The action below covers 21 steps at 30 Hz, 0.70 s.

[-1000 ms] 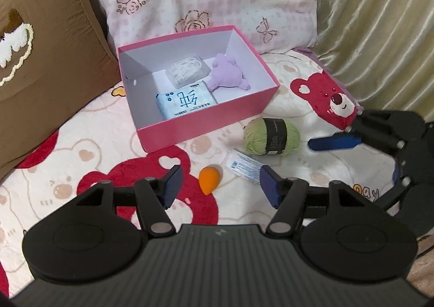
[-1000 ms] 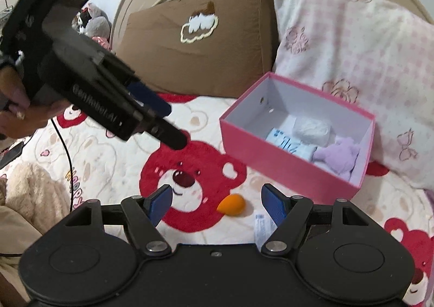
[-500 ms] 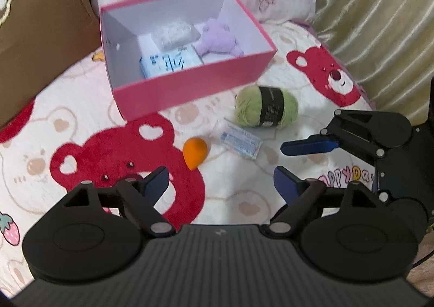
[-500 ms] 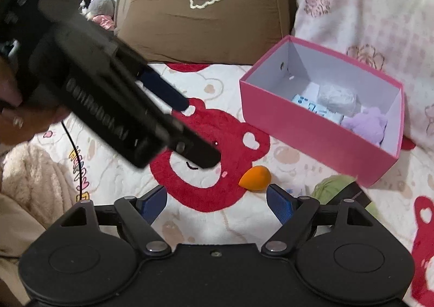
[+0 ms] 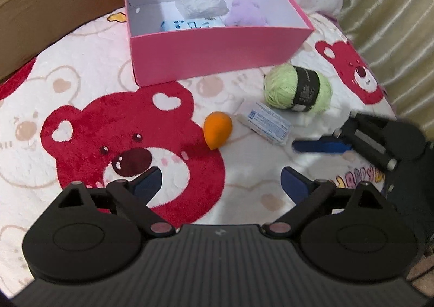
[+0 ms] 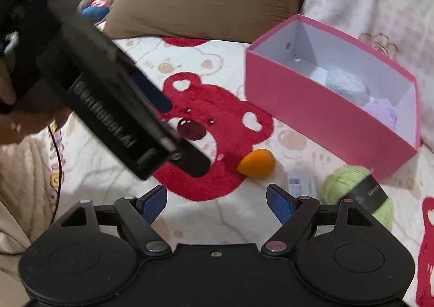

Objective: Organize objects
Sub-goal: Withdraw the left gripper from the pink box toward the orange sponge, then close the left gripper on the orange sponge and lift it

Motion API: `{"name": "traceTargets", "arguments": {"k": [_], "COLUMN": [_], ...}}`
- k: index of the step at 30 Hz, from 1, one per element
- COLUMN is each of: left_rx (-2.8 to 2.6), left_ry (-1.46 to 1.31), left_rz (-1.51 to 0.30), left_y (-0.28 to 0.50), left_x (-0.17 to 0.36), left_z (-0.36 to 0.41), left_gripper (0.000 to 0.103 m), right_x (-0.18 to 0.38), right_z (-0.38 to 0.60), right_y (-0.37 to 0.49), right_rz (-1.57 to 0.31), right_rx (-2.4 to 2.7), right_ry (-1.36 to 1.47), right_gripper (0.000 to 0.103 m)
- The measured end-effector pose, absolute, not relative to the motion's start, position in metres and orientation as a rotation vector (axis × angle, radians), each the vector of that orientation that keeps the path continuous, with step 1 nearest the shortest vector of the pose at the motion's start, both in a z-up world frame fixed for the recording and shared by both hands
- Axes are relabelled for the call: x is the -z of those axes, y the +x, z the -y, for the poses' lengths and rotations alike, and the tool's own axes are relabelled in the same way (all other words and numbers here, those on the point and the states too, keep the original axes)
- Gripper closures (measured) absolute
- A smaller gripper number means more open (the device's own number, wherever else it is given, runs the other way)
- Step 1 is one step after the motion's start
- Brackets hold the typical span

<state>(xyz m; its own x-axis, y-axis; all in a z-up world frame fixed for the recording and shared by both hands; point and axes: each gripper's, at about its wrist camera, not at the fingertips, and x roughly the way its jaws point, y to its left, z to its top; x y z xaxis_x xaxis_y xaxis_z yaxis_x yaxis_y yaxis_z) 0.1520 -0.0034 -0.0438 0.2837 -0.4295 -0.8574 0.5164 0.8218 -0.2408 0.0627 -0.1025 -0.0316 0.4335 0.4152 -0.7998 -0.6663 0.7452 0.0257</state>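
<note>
Both pairs of blue-padded fingers stand wide with nothing between them: your left gripper (image 5: 221, 183) has just been opening, and your right gripper (image 6: 216, 202) too. Since a second ago you have dropped both closer to the bear-print blanket (image 5: 89, 68). Your orange teardrop sponge (image 5: 217, 129) lies at 12 o'clock from the left fingertips, the pink cardboard box (image 5: 217, 55) beyond it.

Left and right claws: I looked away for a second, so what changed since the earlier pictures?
Both claws came down toward the blanket. The left claw has just been opening and stands wide, empty; the right claw opened a little, also empty. The orange sponge, packet, yarn and pink box stayed put.
</note>
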Motion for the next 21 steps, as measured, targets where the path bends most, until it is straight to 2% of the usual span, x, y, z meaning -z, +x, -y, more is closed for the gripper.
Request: {"name": "traceTargets", "arguments": {"k": [10,14,17,21], "left_rx": [0.634,0.628,0.604,0.594], "left_ry": [-0.068,-0.110,-0.153,-0.164], "left_rz": [-1.128,-1.068,-1.096,-1.083], "left_y": [0.154,0.156,0.162,0.161], "left_x": [0.082,0.089,0.103,0.115], "left_z": [-0.008,-0.013,-0.016,-0.016], "left_gripper": [0.007,0.007,0.007,0.008], "right_x": [0.084,0.088,0.091,0.106], "right_z": [0.097,0.099,0.099,0.090], "right_y": [0.074,0.076,0.067,0.068], "right_rz": [-0.927,-0.857,-0.744,-0.764], "right_rx": [-0.547,-0.510,-0.448,-0.403], "right_ry": [-0.203,-0.181,-0.132,-0.075], "right_gripper": [0.019,0.020,0.020,0.020]}}
